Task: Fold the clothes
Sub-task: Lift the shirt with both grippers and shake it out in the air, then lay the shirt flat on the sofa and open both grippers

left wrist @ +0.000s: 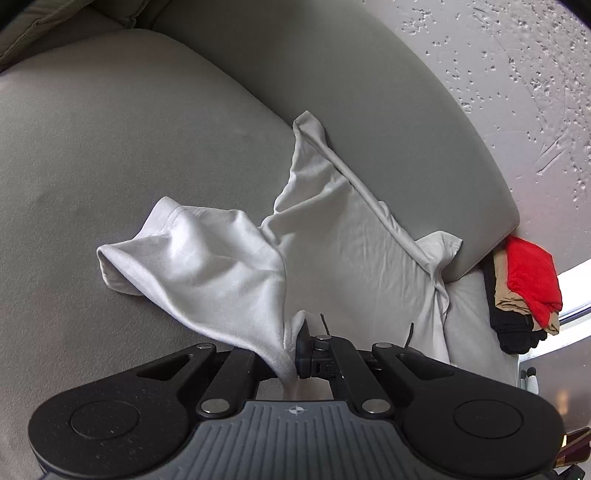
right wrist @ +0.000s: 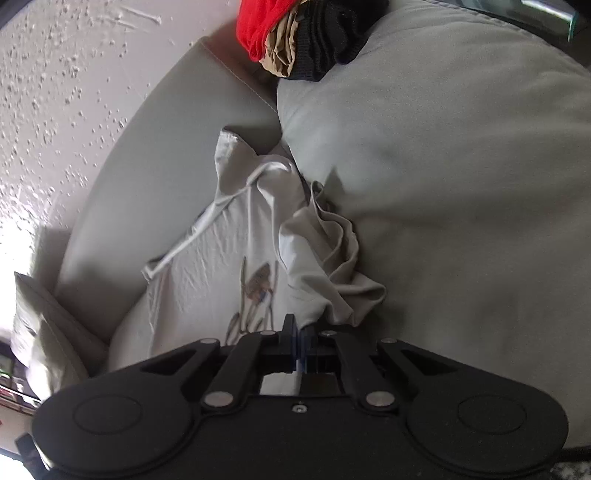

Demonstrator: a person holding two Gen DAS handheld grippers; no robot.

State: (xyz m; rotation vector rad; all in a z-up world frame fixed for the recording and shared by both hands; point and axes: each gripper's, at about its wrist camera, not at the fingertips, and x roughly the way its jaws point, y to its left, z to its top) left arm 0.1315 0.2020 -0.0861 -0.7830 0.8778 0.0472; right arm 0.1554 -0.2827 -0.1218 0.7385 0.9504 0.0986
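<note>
A white T-shirt (left wrist: 332, 236) lies spread on a grey sofa seat, its far edge against the backrest. My left gripper (left wrist: 295, 350) is shut on a fold of the shirt near a sleeve (left wrist: 177, 251), which bunches up to the left. In the right wrist view the same white T-shirt (right wrist: 221, 266) shows a dark printed graphic (right wrist: 258, 288). My right gripper (right wrist: 297, 343) is shut on a bunched fold of the shirt (right wrist: 325, 266) at its right side.
The grey sofa cushion (left wrist: 92, 166) and backrest (left wrist: 369, 103) fill both views. A stack of folded clothes, red (left wrist: 532, 277), tan and black, sits at the sofa end; it also shows in the right wrist view (right wrist: 295, 33). A textured white wall (left wrist: 517, 74) is behind.
</note>
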